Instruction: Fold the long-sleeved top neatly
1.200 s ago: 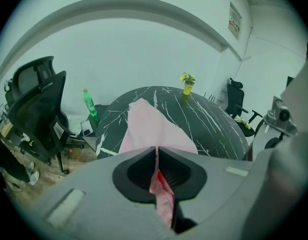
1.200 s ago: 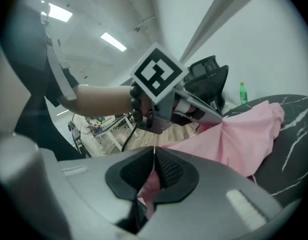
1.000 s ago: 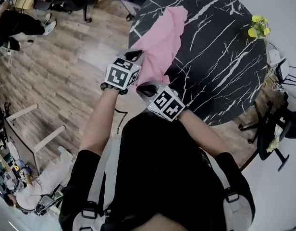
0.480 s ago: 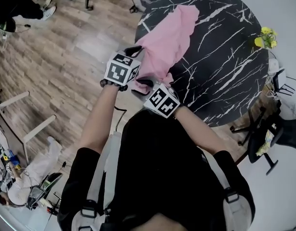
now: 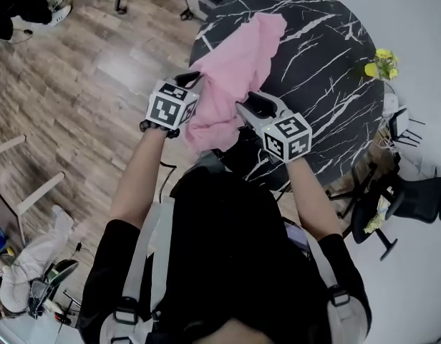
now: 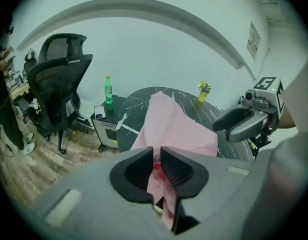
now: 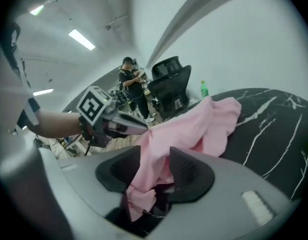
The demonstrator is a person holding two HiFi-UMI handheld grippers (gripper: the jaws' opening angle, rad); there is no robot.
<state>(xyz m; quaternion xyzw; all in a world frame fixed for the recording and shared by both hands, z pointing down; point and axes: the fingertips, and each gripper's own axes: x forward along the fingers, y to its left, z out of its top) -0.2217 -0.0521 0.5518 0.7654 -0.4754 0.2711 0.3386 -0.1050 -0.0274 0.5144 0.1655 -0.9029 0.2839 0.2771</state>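
My left gripper pinches soft pink long-sleeved fabric top. My right gripper: jaws just opening, cloth loose between. Light, floppy, I judge; regrip edge beside right jaws.

Right of the pink long-sleeved top, the black marble desk lies bare and passable (only a small yellow plant stands at its rim), while a black office chair stands off its left side.

A plain pink top, a black table veined white.
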